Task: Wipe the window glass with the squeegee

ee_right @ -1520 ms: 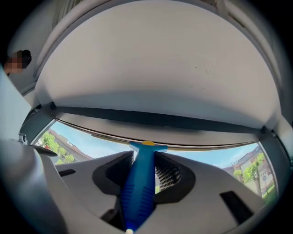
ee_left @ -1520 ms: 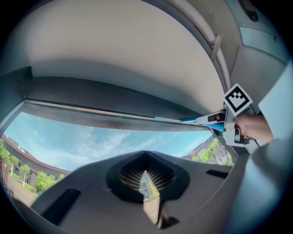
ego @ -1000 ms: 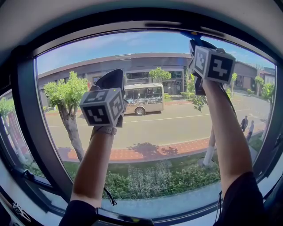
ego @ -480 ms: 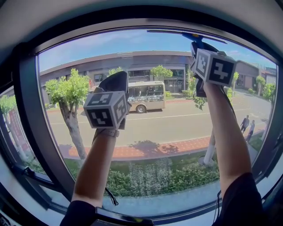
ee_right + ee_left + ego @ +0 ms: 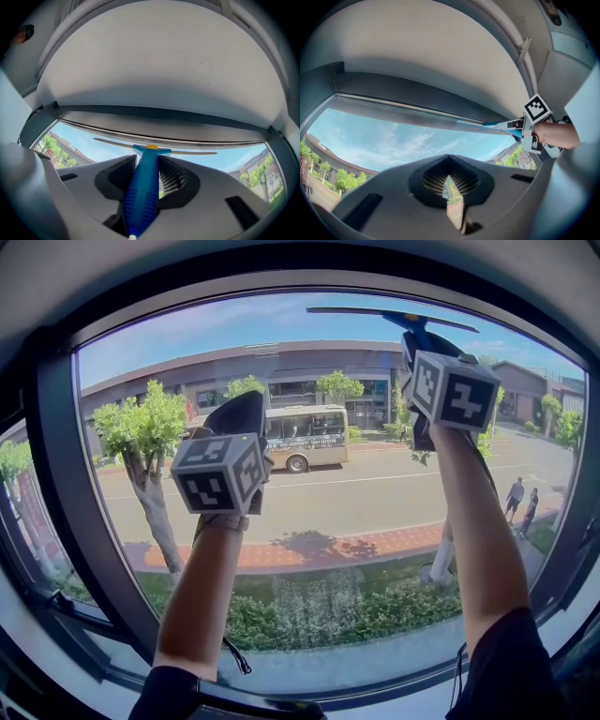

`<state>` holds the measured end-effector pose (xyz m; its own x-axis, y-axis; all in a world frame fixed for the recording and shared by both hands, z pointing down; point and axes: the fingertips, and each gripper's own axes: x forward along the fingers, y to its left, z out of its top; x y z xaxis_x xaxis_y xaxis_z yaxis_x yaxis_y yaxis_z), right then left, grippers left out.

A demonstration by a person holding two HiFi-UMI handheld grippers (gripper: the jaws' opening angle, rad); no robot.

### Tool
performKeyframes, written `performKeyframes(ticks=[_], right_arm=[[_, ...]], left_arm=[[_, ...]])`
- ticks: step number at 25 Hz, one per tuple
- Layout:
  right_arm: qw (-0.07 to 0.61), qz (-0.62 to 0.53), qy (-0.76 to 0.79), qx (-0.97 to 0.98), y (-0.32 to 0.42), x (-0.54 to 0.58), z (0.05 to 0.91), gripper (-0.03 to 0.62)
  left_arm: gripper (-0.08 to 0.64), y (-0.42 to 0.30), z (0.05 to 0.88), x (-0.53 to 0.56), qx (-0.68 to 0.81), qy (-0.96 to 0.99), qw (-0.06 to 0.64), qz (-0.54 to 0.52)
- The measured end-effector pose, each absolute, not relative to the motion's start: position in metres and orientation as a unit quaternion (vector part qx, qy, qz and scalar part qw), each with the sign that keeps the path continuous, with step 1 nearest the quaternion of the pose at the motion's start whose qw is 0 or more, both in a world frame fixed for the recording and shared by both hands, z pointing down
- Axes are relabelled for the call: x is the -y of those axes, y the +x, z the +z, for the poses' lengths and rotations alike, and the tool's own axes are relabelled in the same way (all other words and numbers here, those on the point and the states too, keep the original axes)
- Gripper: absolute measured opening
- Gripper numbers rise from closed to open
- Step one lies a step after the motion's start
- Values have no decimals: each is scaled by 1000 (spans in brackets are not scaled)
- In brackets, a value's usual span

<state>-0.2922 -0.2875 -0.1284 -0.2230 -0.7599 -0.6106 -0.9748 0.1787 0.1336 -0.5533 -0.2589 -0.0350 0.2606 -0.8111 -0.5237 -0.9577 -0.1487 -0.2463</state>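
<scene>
Blue squeegee (image 5: 405,321) just below dark window frame (image 5: 197,121).

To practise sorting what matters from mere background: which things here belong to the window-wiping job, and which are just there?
Part of the job:
- squeegee, held in the jaws of the right gripper
- window glass

Just there:
- left gripper, jaws together on nothing
- bus, tree and building outside
</scene>
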Motion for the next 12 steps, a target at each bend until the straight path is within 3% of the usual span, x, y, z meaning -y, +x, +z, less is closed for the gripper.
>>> performKeyframes(ticks=[12], right_arm=[[195, 254, -585, -745, -296, 286, -101, 143]], left_arm=[[0, -553, -17, 258, -592, -752, 261, 128]])
